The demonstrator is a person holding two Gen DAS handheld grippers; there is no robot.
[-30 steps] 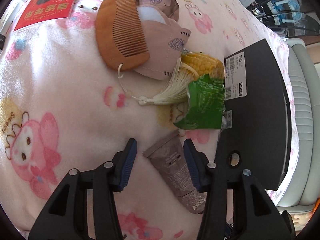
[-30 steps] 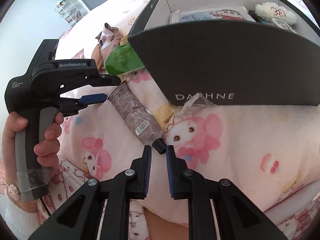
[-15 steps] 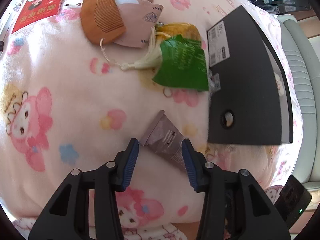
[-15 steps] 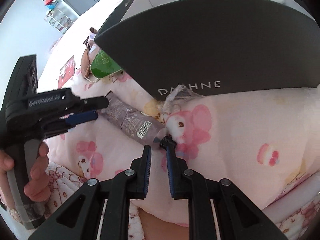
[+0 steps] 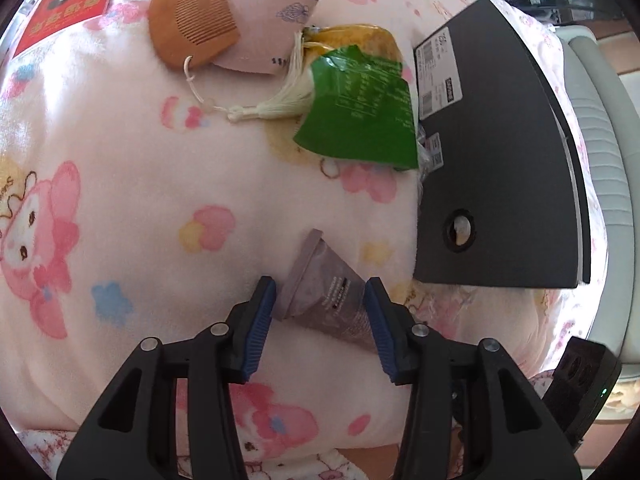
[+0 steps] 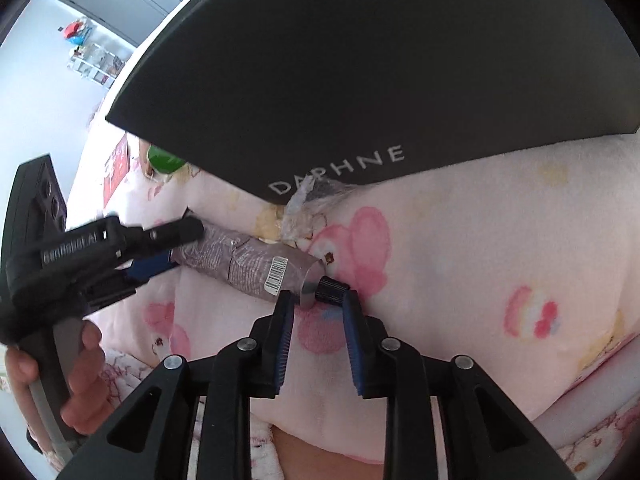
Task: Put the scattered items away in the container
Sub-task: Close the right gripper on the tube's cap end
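A grey-brown cream tube (image 5: 326,292) lies on the pink cartoon blanket, beside the black DAPHNE box (image 5: 496,184). My left gripper (image 5: 320,294) is open, its blue pads on either side of the tube's crimped end. In the right wrist view the tube (image 6: 248,264) lies across the frame, its black cap (image 6: 332,290) between the tips of my open right gripper (image 6: 318,300). The left gripper (image 6: 160,252) shows there at the tube's far end. The box (image 6: 380,68) fills the upper part of that view; its inside is hidden.
A wooden comb with a tassel (image 5: 192,24), a pink pouch (image 5: 264,28), a green snack packet (image 5: 360,108) over a yellow packet (image 5: 352,36) and a red card (image 5: 68,0) lie on the blanket. Crumpled clear plastic (image 6: 316,200) sits by the box's wall.
The left gripper has pulled back along the tube to its crimped end. The right gripper has opened wider and moved forward around the tube's cap.
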